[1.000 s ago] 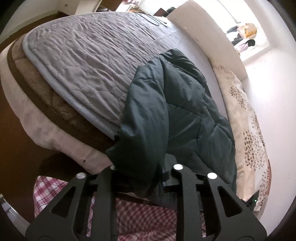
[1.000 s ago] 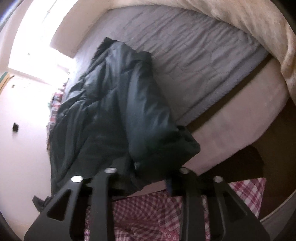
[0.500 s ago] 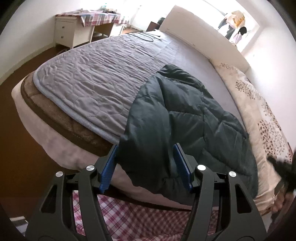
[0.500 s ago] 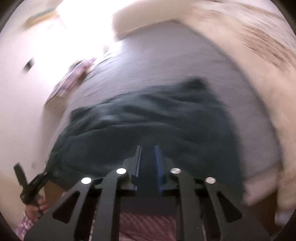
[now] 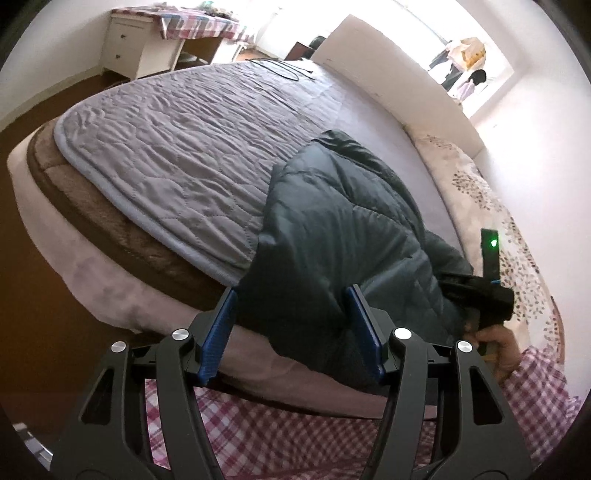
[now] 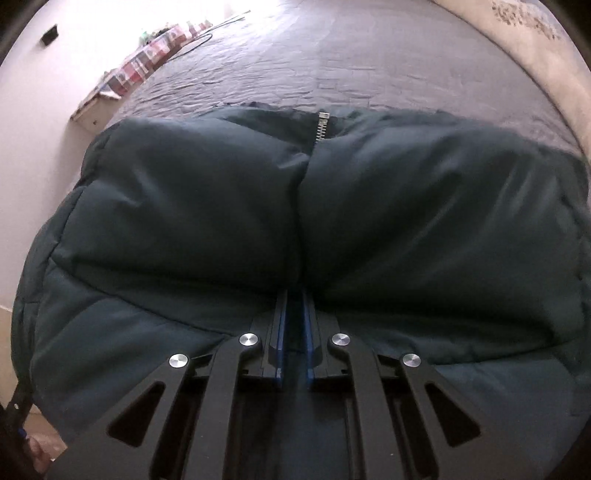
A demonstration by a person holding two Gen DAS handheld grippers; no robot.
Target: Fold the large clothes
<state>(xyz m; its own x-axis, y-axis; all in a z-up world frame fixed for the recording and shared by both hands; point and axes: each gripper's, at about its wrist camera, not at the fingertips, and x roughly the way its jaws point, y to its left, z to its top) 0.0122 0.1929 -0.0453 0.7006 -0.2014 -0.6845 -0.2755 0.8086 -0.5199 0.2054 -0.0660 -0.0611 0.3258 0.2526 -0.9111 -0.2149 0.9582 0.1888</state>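
Note:
A dark green puffer jacket (image 5: 343,229) lies on the grey quilted bed (image 5: 177,140), its near part hanging over the bed's edge. My left gripper (image 5: 295,317) is open, its blue pads on either side of the hanging part, not closed on it. In the right wrist view the jacket (image 6: 207,206) fills the frame, its zipper (image 6: 320,127) at the top middle. My right gripper (image 6: 294,295) is shut on the jacket's front edge along the zipper line. The right gripper also shows at the right of the left wrist view (image 5: 480,295).
A floral duvet (image 5: 491,206) lies along the bed's right side by the headboard (image 5: 388,66). A white dresser (image 5: 129,40) and a table with a checked cloth (image 5: 199,26) stand beyond the bed. A black cable (image 5: 284,68) lies on the quilt.
My left gripper let go of the jacket and opened, drawing back from the bed edge. My right gripper swung round to the jacket's front and closed on its zipper edge.

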